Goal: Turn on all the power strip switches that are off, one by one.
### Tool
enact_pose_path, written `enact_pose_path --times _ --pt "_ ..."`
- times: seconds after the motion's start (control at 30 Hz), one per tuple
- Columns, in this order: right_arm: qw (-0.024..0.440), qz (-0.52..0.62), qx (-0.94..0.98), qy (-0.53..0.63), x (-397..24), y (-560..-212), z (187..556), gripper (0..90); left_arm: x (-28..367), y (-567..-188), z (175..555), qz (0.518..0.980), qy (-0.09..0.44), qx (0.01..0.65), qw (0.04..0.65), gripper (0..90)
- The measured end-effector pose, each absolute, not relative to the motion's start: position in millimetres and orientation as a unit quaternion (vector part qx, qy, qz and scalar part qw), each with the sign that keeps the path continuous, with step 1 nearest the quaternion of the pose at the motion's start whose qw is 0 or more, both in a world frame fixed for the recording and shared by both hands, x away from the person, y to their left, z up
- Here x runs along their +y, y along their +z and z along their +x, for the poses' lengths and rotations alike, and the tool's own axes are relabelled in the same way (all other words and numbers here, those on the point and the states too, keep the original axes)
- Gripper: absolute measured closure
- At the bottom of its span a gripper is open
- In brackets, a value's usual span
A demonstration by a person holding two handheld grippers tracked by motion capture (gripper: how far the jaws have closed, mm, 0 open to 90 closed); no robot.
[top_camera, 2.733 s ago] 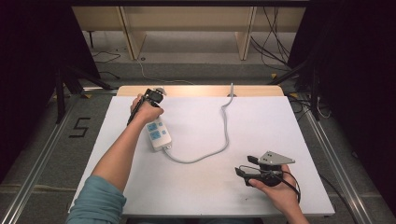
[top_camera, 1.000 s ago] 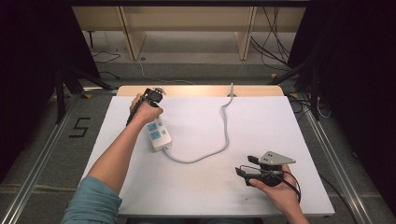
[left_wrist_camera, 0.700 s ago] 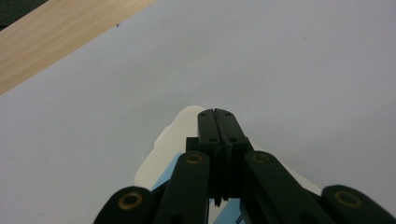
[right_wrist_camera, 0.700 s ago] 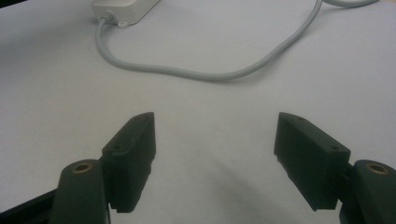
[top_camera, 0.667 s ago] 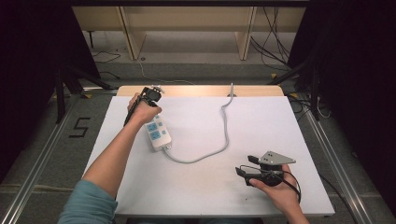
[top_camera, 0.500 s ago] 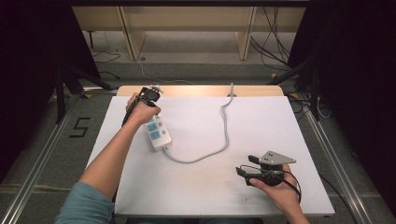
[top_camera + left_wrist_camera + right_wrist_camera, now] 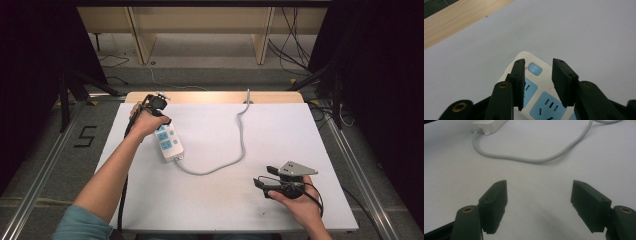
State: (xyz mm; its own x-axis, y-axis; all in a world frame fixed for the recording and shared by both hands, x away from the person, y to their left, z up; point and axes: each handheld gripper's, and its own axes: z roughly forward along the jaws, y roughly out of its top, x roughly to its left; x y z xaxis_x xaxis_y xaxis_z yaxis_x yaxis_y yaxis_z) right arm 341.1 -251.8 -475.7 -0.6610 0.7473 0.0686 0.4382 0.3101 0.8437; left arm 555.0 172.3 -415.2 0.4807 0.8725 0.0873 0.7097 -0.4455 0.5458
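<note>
**Left jaws part above the power strip's switch end**

Table [image 7: 215,200]: white sheet over a pale wooden top, whose far edge shows as a strip. We find the power strip [image 7: 168,142] on its left half, flat, sockets up, just below the left gripper [image 7: 156,104].

Change: over the last second the left gripper's jaws have been opening, from pressed together to a middling gap. In the left gripper view nothing sits between them; they hang over the strip's blue rocker switch [image 7: 535,68] and the first blue sockets. In the earlier high views the hand sits closer over the strip's far end; now it stands a little higher and farther back. We judge that a press on the switch is done, or a grip let go, and that the hand is backing away. We cannot read the switch's position.

Right gripper [image 7: 272,182]: rests low on the table's right side, well apart from the strip, jaws wide and empty in its own view.

Strip's lie: long axis runs from the far left toward the near centre, slightly slanted. Switch end points away from us; the grey cable [image 7: 239,145] leaves the near end, curves right, then runs to the far edge.

Smallest: a faint red dot [image 7: 550,88] beside the sockets.
</note>
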Motion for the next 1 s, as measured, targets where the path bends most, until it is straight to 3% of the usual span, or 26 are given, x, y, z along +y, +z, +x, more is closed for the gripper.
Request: enact_pose_path --times 0.53,1.0 --pt "0.173 0.38 0.789 0.452 -254.9 -475.1 342.6 30.5 175.5 -403.0 535.1 0.83 0.179 0.461 0.258 36.6" --pt "0.173 0.382 0.788 0.451 -256.8 -474.5 343.7 30.4 171.4 -396.2 515.5 0.836 0.187 0.435 0.278 30.7"
